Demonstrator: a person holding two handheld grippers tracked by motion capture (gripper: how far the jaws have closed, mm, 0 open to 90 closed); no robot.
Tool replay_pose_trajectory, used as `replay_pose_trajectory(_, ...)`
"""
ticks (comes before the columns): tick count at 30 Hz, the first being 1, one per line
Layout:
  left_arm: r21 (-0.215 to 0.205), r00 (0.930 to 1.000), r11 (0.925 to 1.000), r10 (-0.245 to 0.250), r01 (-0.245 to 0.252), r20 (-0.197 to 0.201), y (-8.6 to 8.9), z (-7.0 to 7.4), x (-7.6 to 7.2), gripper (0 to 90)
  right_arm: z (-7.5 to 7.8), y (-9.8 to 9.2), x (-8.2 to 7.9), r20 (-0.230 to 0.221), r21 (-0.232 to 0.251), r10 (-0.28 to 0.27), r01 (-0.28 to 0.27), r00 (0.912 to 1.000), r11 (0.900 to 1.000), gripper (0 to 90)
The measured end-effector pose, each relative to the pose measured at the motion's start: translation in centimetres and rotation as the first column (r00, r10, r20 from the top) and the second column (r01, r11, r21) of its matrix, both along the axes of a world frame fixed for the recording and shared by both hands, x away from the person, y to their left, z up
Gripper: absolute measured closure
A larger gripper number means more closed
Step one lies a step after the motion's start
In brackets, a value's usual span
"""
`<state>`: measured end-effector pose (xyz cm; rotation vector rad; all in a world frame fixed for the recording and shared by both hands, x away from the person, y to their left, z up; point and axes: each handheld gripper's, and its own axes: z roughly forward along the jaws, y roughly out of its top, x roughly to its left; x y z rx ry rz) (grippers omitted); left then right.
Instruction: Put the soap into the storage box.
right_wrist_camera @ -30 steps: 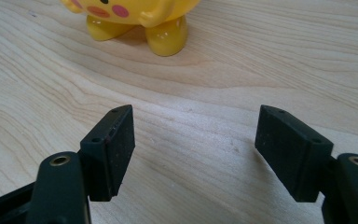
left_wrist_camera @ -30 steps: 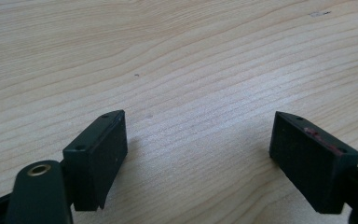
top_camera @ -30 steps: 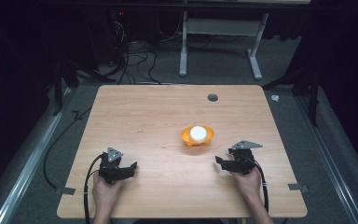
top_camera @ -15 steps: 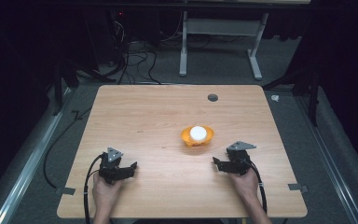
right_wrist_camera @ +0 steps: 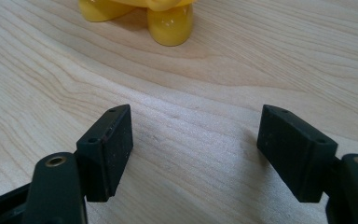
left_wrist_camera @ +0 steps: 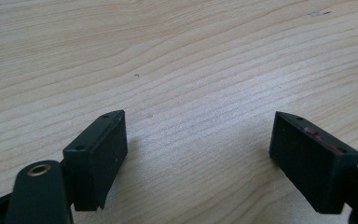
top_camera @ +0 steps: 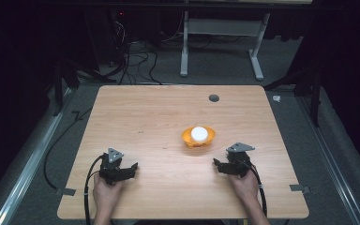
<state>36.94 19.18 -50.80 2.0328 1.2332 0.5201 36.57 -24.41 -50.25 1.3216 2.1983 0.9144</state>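
Low in the high view, two hands come in from the bottom edge, and each one holds a black gripper on the wooden table. The left gripper sits at the lower left of the frame. In the left gripper view its two fingers stand far apart, with only bare wood between them, so it has hold of nothing. The right gripper sits at the lower right of the high view, and it points toward the middle of the table. Its jaws have just been opening. In the right gripper view its fingers also stand apart with only wood between them, and they touch nothing. A black cable trails back from the left gripper toward the bottom edge. A bit farther up the table, near the middle and a little to the right, stands a small orange bowl. A white ball lies inside it. The bowl is near the right gripper but apart from it. In the right gripper view the bowl's yellow foot shows at the top of the frame, past the fingers. Farther up the table, near its far edge, is a small dark round hole. Beyond the table the grey floor has a tangle of cables at the upper left, and a white table frame stands at the top of the frame.
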Motion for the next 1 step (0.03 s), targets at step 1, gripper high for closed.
replay_pose_trajectory(1, 0.000, 1.0000, 1.0000, 0.000, 0.000, 0.000, 0.00, 0.00, 0.00, 19.7, 0.00, 0.00, 0.00, 0.000, 0.000, 0.000, 0.000, 1.0000, 1.000, 27.7)
